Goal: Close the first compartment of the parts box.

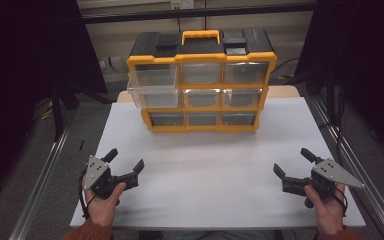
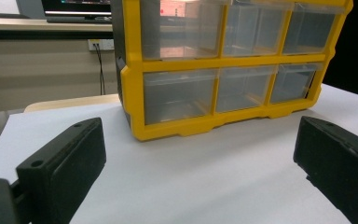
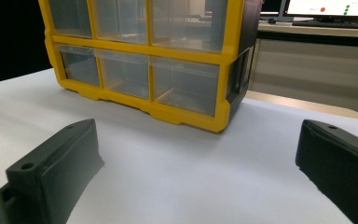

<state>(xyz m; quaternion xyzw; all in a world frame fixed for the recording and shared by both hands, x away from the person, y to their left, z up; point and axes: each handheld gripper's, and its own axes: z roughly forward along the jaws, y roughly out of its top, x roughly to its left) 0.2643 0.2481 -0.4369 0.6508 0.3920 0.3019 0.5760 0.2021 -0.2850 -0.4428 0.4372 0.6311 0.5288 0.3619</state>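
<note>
Your left gripper (image 1: 125,161) sits near the worktop's (image 1: 205,170) near-left corner, held in your left hand (image 1: 102,197), and its jaws are spread wide with nothing between them; in the left gripper view the two black jaws rise at either side with bare white surface between. Your right gripper (image 1: 291,161) is near the near-right corner in your right hand (image 1: 325,205), its jaws likewise parted and empty, as the right gripper view confirms. Both grippers point toward the far edge. There, roughly centred along the far edge, stands a yellow and black drawer organiser (image 1: 202,80) with a yellow carry handle (image 1: 200,36) on top and three rows of three clear drawers. Its top-left drawer (image 1: 154,87) is pulled out toward you and juts past the cabinet's front; the other drawers sit flush. The organiser is well apart from both grippers, with open white worktop between. From the left gripper view you see its lower rows (image 2: 223,84) ahead; from the right gripper view its front and black side (image 3: 144,56).
</note>
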